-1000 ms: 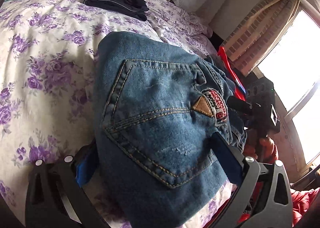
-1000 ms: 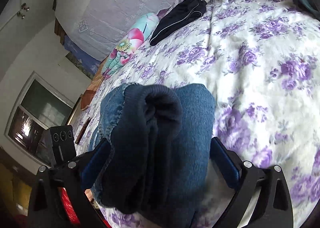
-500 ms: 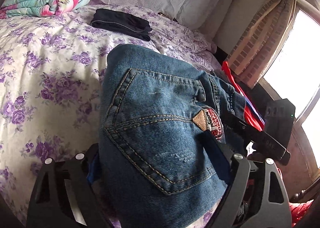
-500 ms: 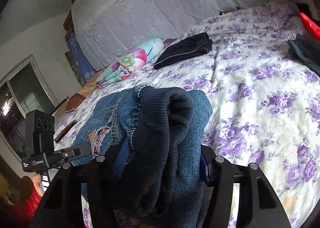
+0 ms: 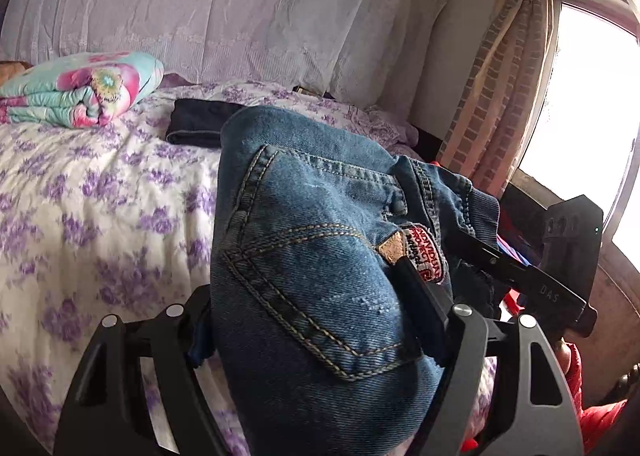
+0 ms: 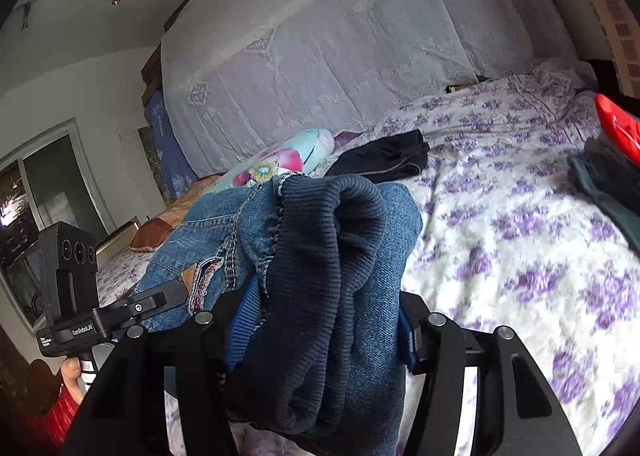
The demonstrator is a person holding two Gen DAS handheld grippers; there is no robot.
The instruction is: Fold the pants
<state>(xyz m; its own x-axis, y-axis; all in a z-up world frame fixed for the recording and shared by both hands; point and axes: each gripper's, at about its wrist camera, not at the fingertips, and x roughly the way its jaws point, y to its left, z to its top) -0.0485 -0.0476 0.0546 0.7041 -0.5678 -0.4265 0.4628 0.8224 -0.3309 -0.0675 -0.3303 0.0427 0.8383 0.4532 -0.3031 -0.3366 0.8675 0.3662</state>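
Now both grippers have risen off the purple-flowered bed [image 5: 100, 191], lifting the folded blue denim pants [image 5: 320, 256]: left gripper [image 5: 312, 320] fingers are closing on its pocket end, right gripper [image 6: 320, 320] clamps the ribbed-cuff end, ready for stacking.

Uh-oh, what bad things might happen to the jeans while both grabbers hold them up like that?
1. The left gripper, jaws closing on the thick folded blue denim jeans, holds one bulky end; layers might slip out and unfold.
2. The right gripper pinches the dark ribbed cuff bundle; it may sag loose.
3. The folded black garment lies on the purple-flowered bedspread just beyond; setting the jeans down carelessly might rumple it.
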